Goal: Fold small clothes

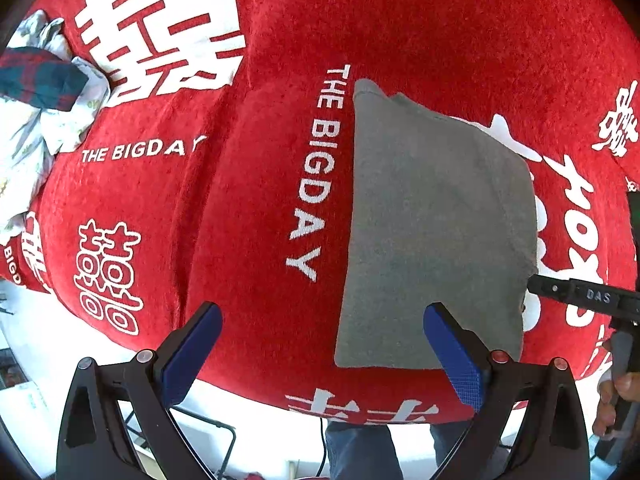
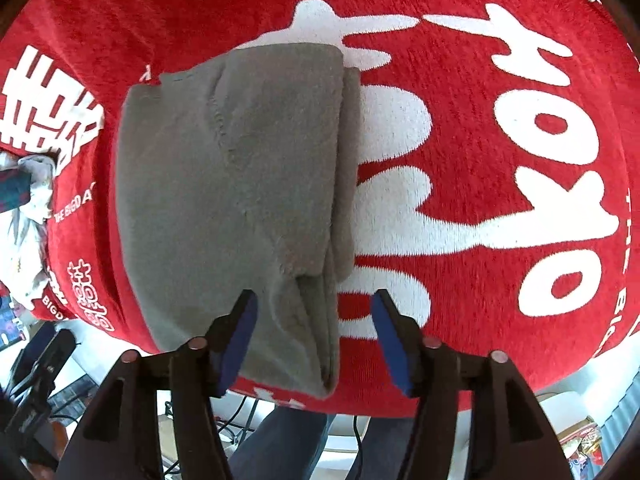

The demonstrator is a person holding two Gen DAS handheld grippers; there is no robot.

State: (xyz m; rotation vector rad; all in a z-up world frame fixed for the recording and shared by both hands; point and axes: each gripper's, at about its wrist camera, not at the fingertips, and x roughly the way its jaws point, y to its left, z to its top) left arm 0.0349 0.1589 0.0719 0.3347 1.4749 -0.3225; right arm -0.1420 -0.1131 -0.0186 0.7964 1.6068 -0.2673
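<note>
Left gripper [image 1: 322, 350] hanging over the near table edge, blue pads [image 1: 192, 354] spread wide, nothing between them. Right gripper [image 2: 314, 336] pointing steeply down, jaws parted; a near corner of the folded grey garment [image 2: 232, 200] lying between its pads, pads not pressing on it.

Surface: a red fleece blanket [image 1: 400, 20] covering the table, printed with large white characters and the words "THE BIGDAY". White floor, dark cables and a person's jeans [image 2: 280, 436] showing below the near edge.

Grey garment lying flat on the blanket in a rough rectangle, fuzzy nap, layered edges stacked along its right side. A heap of crumpled pale cloth with a dark plaid piece [image 1: 38, 80] sitting at the blanket's far left, well apart.
</note>
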